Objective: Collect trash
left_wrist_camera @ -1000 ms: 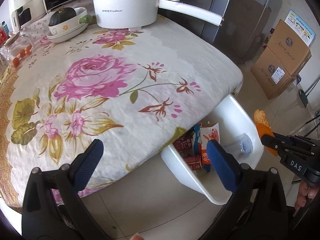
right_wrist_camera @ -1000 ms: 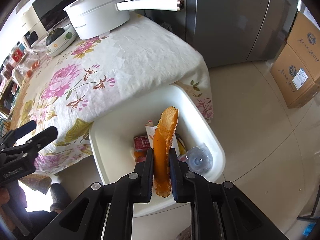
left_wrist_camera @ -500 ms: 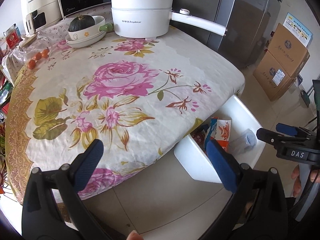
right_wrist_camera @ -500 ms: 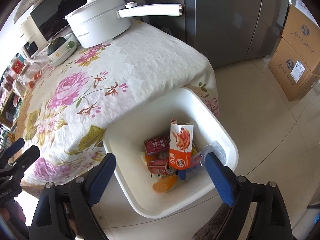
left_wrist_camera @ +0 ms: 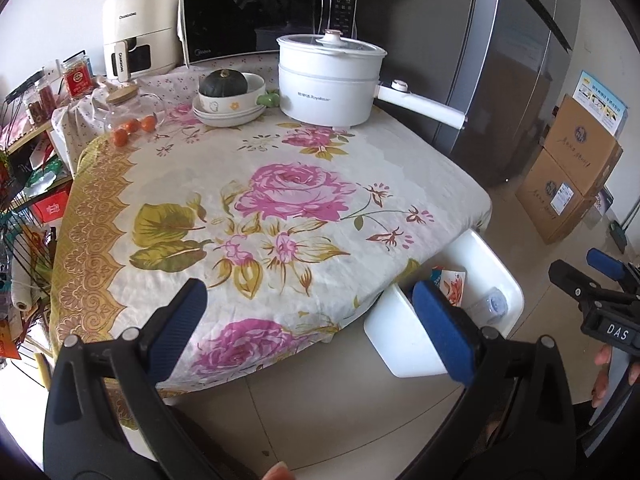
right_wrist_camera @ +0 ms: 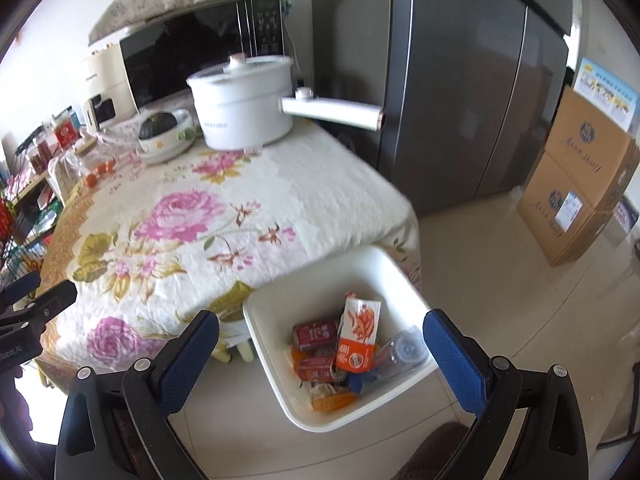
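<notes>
Near wall of white bin [left_wrist_camera: 404, 344] hides most of trash inside in left wrist view; bin's far corner tucked under tablecloth [left_wrist_camera: 280, 208]. Right gripper [left_wrist_camera: 600, 280] cut by frame edge right of bin. Orange peel [right_wrist_camera: 330, 402] half buried at bin's bottom. Pot handle [right_wrist_camera: 332, 114] blurred.

Black plastic tongs [right_wrist_camera: 320, 354], blue ribbed pads [right_wrist_camera: 454, 354], silver screws

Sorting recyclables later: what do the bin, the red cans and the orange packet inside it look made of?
Bin: looks like smooth white plastic, with rounded moulded walls and a slight sheen.
Red cans: probably thin printed metal; cylindrical, and one shows a silvery rim.
Orange packet: glossy printed film or coated paper; flat, creased, torn top.
</notes>
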The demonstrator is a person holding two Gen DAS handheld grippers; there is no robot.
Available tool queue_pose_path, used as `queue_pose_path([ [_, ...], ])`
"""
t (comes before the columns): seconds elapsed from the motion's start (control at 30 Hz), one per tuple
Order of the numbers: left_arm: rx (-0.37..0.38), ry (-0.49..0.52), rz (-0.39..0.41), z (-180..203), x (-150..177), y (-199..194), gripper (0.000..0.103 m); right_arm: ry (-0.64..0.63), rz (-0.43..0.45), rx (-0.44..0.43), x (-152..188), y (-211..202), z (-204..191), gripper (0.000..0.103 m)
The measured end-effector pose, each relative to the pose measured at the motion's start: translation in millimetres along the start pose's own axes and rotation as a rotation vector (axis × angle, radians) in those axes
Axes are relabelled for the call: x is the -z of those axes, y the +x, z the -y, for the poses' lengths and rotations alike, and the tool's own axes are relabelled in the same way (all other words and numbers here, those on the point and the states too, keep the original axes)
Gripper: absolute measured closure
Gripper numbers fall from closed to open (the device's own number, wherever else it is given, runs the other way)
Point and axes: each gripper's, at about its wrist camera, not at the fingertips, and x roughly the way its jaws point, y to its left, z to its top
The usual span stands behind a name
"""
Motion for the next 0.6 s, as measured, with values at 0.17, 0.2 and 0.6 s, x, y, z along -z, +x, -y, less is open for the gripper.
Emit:
queue_pose_path([
  [0.17, -0.002, -0.014, 0.065, 1, 9, -26, 0.001, -0.035, 0.127, 0.035, 3, -36, -7, 0.0],
  [0.2, -0.007, -0.014, 0.079, 3, 11, -31, 0.001, -0.039, 0.143, 0.035, 5, -42, -8, 0.0],
  [0.6, -0.005, -0.008, 0.163, 13, 15, -52, 0.001, -0.062, 0.216, 0.022, 9, -61, -17, 0.0],
])
